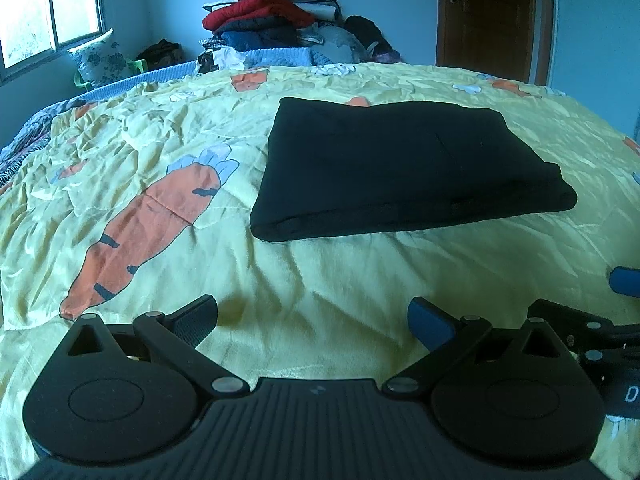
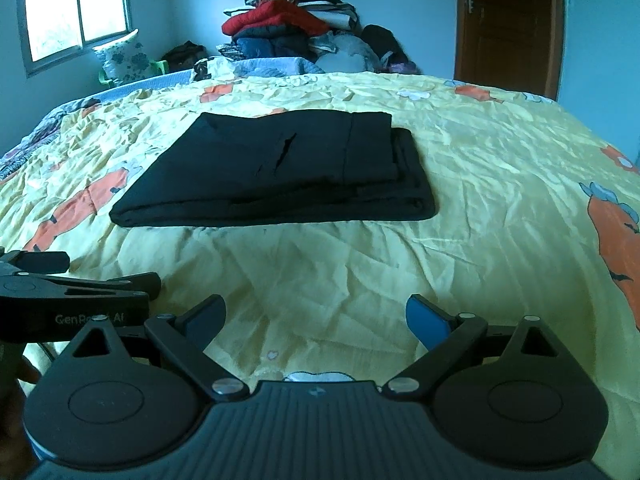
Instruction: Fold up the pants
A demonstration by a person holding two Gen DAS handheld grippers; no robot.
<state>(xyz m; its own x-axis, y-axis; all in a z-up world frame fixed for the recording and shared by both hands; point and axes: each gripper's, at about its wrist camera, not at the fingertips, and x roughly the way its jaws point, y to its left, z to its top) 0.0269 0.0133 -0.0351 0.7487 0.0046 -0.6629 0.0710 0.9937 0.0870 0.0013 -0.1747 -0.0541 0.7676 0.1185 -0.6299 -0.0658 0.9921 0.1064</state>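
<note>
Black pants [image 1: 404, 168] lie folded in a flat rectangle on the yellow carrot-print bedspread [image 1: 304, 280]. They also show in the right wrist view [image 2: 276, 176], with several stacked layers at the right edge. My left gripper [image 1: 314, 320] is open and empty, held over the bedspread short of the pants' near edge. My right gripper [image 2: 316, 318] is open and empty, also short of the pants. The left gripper's body shows in the right wrist view at the left [image 2: 76, 284]. A blue fingertip of the right gripper shows at the right edge of the left wrist view [image 1: 626, 282].
A tall pile of clothes [image 1: 276, 12] stands beyond the far side of the bed. A window [image 1: 44, 12] is at the left, a brown door [image 1: 492, 16] at the right. A floral pillow [image 1: 100, 58] leans under the window.
</note>
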